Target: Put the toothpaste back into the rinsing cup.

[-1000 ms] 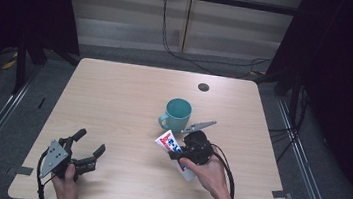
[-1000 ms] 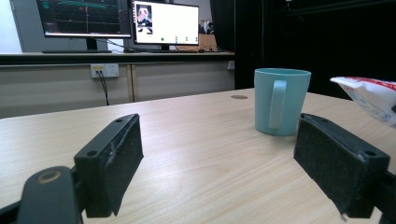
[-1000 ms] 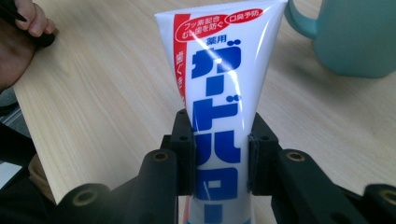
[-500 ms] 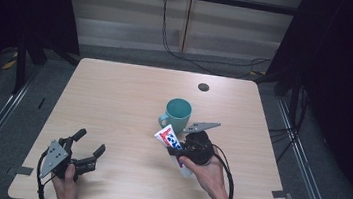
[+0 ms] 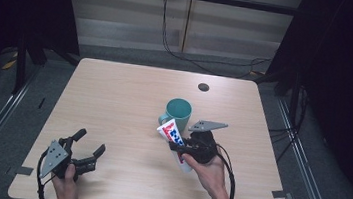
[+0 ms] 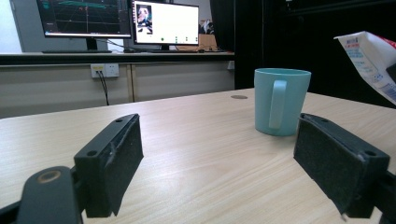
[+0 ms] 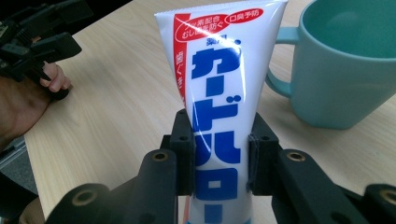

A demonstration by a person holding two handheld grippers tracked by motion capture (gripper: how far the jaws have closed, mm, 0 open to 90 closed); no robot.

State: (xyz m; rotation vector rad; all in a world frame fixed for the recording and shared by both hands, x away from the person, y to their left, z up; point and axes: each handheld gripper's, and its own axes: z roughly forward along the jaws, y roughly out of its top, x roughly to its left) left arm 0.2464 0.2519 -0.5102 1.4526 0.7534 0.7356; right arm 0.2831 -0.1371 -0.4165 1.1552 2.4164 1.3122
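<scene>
Above the worktop (image 5: pixel 129 99), just beside the teal mug (image 5: pixel 179 112), your right gripper (image 7: pixel 219 161) pinches the toothpaste tube (image 7: pixel 222 93) in its jaws (crimped end tilted toward the mug); left gripper (image 5: pixel 89 146) jaws spread.

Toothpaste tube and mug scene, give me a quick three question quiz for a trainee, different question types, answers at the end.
1. True or false: the right gripper is shut on the toothpaste tube.
2. What colour is the mug?
3. The left gripper is: A) clamped on the mug, B) open with nothing between its pads, C) holding the tube.

Key: 1 true; 2 teal; 3 B.
</scene>
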